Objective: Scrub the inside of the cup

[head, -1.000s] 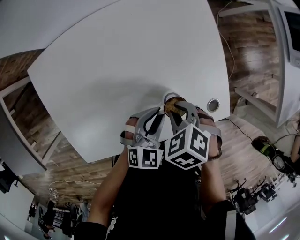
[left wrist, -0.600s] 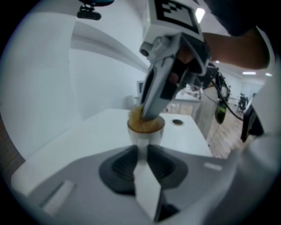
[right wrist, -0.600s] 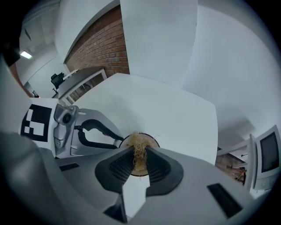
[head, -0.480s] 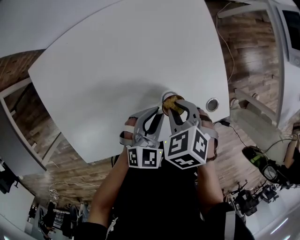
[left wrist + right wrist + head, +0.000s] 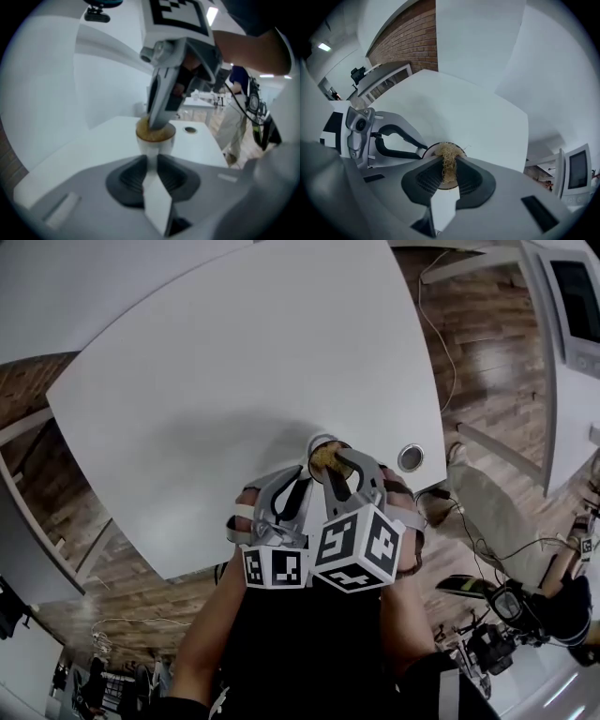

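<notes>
A small white cup (image 5: 317, 443) is held over the near edge of the white table (image 5: 216, 381). My left gripper (image 5: 302, 474) is shut on the cup's lower wall (image 5: 155, 143), with the cup upright just ahead of its pads. My right gripper (image 5: 336, 465) comes down from above and is shut on a straw-coloured fibrous scrubber (image 5: 447, 164). The scrubber (image 5: 151, 134) fills the cup's mouth, and the right gripper's fingers (image 5: 159, 101) reach down to the rim. In the right gripper view the cup's round rim (image 5: 427, 152) shows behind the pads, with the left gripper (image 5: 421, 151) at its left.
A round metal grommet (image 5: 410, 458) sits in the table near its right corner. Wood floor surrounds the table. A person (image 5: 239, 126) stands to the right among cables. A monitor (image 5: 576, 171) stands on a further white desk.
Both grippers and the cup sit a little further left and higher in the head view. Their hold on the cup and scrubber looks the same.
</notes>
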{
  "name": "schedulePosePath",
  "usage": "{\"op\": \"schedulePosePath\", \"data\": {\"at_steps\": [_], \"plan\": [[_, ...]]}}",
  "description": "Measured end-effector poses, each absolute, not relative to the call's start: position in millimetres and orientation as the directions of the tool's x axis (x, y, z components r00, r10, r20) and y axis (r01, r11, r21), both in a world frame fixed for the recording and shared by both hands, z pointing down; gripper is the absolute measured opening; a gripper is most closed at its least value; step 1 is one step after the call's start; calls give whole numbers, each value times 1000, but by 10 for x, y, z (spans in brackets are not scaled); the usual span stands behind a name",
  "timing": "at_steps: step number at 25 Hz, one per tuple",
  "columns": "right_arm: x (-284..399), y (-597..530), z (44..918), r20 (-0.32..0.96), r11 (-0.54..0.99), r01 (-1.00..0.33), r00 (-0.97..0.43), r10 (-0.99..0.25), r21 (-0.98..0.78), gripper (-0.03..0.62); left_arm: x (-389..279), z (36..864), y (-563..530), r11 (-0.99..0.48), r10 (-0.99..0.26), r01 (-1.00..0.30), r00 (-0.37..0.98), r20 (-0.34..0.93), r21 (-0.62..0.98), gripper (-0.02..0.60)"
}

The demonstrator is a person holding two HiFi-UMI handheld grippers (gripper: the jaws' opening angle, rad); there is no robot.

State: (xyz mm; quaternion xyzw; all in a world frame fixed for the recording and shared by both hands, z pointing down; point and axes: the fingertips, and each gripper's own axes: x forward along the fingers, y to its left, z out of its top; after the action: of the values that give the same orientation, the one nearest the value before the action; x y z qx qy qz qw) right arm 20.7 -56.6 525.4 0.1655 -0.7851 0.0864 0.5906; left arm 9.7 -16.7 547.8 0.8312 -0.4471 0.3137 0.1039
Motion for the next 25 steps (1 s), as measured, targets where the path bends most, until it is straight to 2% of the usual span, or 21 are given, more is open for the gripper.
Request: {"op": "schedulePosePath", "data": {"at_steps": [5,9,14,21,25], "plan": [[307,-623,5139,942,910,-364,-190,-278,196,55,139,5474,-166,-576,-679,-811,406,612,-101,71],[305,-536,5401,969,935,-313,-127,-212,164,55,153,5475,-155,-573,-684,-813,405,607,-102,71],[225,-565,5543,981,944,-311,-123,-151,106,55,154,5479,-163,-573,-686,-813,406,604,-103,71],[370,-491,5191,979,950,-297,-141,-144,97,55,134,5476,-176,-558,-691,-823,388,610,-108,71],[389,-379,5143,989,963,-262,-114,-90,58,55,147,5474,-174,-558,-694,-821,384,608,-118,69]]}}
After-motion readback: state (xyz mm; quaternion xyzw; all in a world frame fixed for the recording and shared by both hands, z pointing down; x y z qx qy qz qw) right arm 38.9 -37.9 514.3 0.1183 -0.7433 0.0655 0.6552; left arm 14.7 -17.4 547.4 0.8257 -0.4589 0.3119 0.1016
